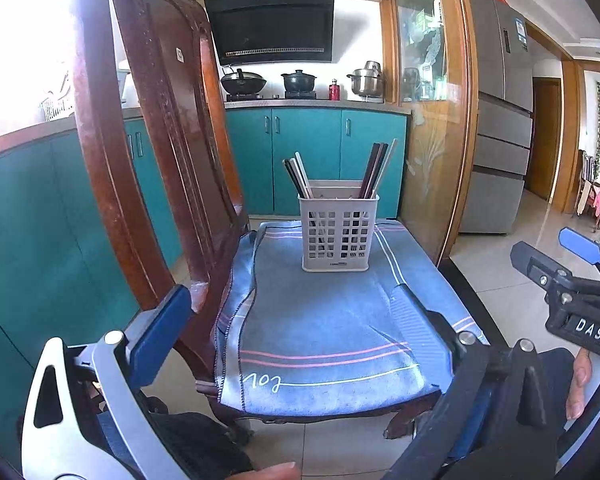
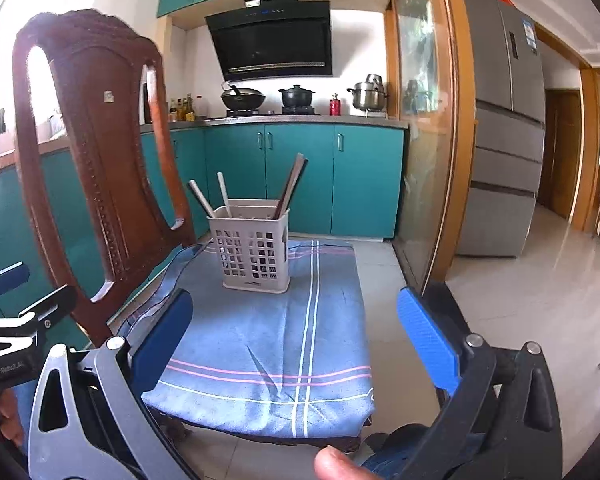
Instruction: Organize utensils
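Over on the left, the tall carved wooden chair back (image 1: 156, 128) rises beside the seat, and the left gripper (image 1: 292, 320) hovers low at the seat's near edge, jaws spread wide and released, nothing between its blue pads (image 1: 160, 332). Moving inward, the blue striped cloth (image 1: 320, 320) covers the chair seat, lying a little rumpled along its left side. Sitting upright on that cloth, toward the far end, there's the pale perforated utensil holder (image 1: 338, 232), and inside it the chopsticks (image 1: 300, 174) lean out in two bunches, one tilting left, the other (image 1: 378, 168) tilting right. From the right wrist view the same holder (image 2: 254, 250) stands at the far left part of the cloth (image 2: 268, 340), sticks (image 2: 292, 184) poking up from it. The right gripper (image 2: 296, 340) is held near the seat's front edge, also released, its blue pads (image 2: 428, 340) well apart and gripping nothing; in the left view it shows at the far right (image 1: 556, 256), off the side of the chair. Behind it all, teal cabinets (image 1: 308, 160), a stove with pots (image 1: 298, 80), and a grey fridge (image 1: 500, 120) at the far right.
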The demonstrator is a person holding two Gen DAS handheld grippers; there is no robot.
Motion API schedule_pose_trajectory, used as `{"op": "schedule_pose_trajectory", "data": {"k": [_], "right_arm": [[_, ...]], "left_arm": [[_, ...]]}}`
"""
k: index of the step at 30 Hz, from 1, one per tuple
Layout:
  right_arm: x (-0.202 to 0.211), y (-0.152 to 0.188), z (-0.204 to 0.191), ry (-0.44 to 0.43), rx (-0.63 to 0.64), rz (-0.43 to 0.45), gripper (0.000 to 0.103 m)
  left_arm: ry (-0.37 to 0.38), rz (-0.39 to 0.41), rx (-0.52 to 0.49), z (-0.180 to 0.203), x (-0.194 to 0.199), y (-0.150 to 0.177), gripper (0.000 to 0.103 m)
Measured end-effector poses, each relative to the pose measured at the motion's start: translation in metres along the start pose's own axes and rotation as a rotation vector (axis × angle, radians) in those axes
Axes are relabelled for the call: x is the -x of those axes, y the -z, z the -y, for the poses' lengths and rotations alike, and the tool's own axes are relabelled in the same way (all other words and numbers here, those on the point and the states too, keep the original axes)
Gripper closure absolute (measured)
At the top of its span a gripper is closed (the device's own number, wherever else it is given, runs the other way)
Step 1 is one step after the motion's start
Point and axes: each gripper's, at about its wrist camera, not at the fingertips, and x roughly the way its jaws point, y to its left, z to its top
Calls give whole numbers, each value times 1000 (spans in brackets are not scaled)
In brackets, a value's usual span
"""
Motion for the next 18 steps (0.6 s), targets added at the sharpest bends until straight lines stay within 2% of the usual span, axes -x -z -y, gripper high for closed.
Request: {"op": "schedule_pose_trajectory", "data": {"k": [18], "right_arm": [[7,4,-11,8,48,-10,3]], "left_arm": [[-5,-12,-14,3,7,2,4]]}}
